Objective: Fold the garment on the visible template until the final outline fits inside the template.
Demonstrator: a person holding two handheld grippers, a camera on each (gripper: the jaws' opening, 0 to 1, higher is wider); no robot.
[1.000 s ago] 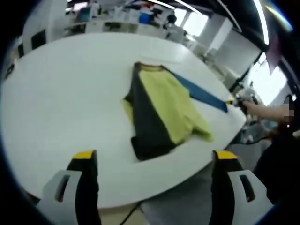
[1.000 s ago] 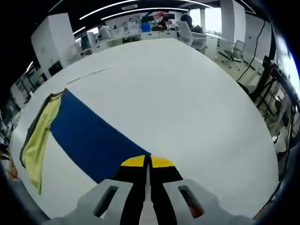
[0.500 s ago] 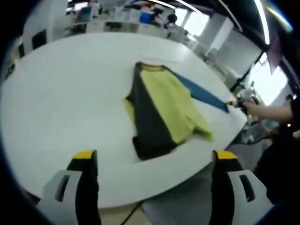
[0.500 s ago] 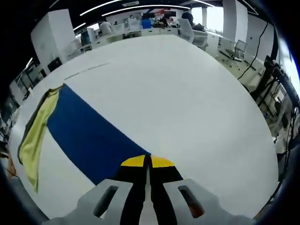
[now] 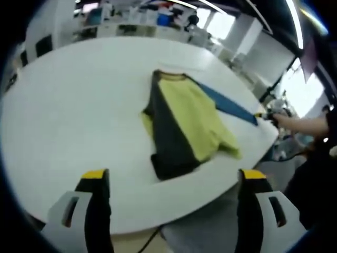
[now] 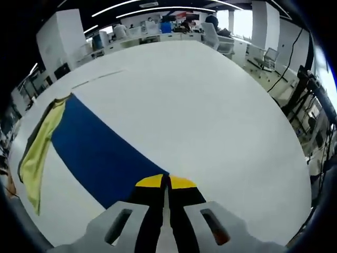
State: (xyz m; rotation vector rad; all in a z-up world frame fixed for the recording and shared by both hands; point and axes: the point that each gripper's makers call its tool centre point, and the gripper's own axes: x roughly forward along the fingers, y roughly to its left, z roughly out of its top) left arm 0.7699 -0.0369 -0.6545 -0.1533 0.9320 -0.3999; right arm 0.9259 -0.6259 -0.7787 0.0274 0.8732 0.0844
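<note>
Left gripper view: the left gripper (image 5: 171, 184) rises from the bottom of the frame with its yellow-tipped jaws spread wide and nothing between them. Above it, in the middle of the frame, a yellow and dark grey shirt (image 5: 181, 124) lies partly folded on the white table (image 5: 68, 100). A blue sheet (image 5: 224, 103) pokes out from under the shirt toward the right, where the right gripper (image 5: 261, 114) pinches its far corner — a person's hand (image 5: 295, 124) holds that gripper at the right edge.

Right gripper view: the right gripper's jaws meet at lower centre, closed on the corner of the blue sheet, which stretches to the upper left. The shirt lies along the left edge, touching the sheet.
</note>
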